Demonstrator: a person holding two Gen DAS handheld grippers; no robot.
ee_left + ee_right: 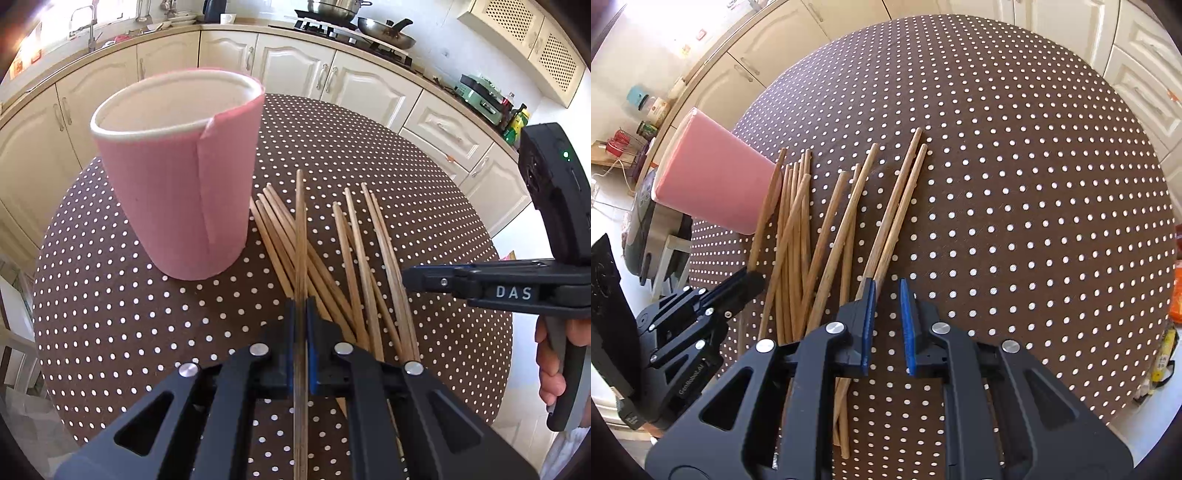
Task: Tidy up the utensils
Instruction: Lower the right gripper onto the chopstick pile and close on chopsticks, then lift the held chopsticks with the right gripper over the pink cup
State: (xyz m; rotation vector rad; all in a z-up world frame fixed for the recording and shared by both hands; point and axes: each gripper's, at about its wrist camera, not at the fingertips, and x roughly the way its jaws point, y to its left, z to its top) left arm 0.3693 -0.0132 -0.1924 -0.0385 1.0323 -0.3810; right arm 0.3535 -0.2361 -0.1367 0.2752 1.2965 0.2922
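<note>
A pink cup (177, 184) with a white inside stands upright on the round brown dotted table (369, 140). Just right of it lies a loose pile of wooden chopsticks (354, 266). My left gripper (301, 302) is shut on one chopstick (301, 229), which runs straight between the blue pads and points past the cup's base. In the right wrist view the cup (713, 184) is at the left, and my right gripper (888, 284) hangs over the pile's right edge. Its pads stand narrowly apart with only tablecloth between them. Two chopsticks (897, 206) lie just outside its left finger.
Cream kitchen cabinets (295, 62) ring the table, with a stove and pans (384, 33) on the far counter. A person's hand (554, 362) holds the right gripper's handle. The right part of the table (1052, 221) carries only cloth. A rice cooker (646, 229) sits beyond the left edge.
</note>
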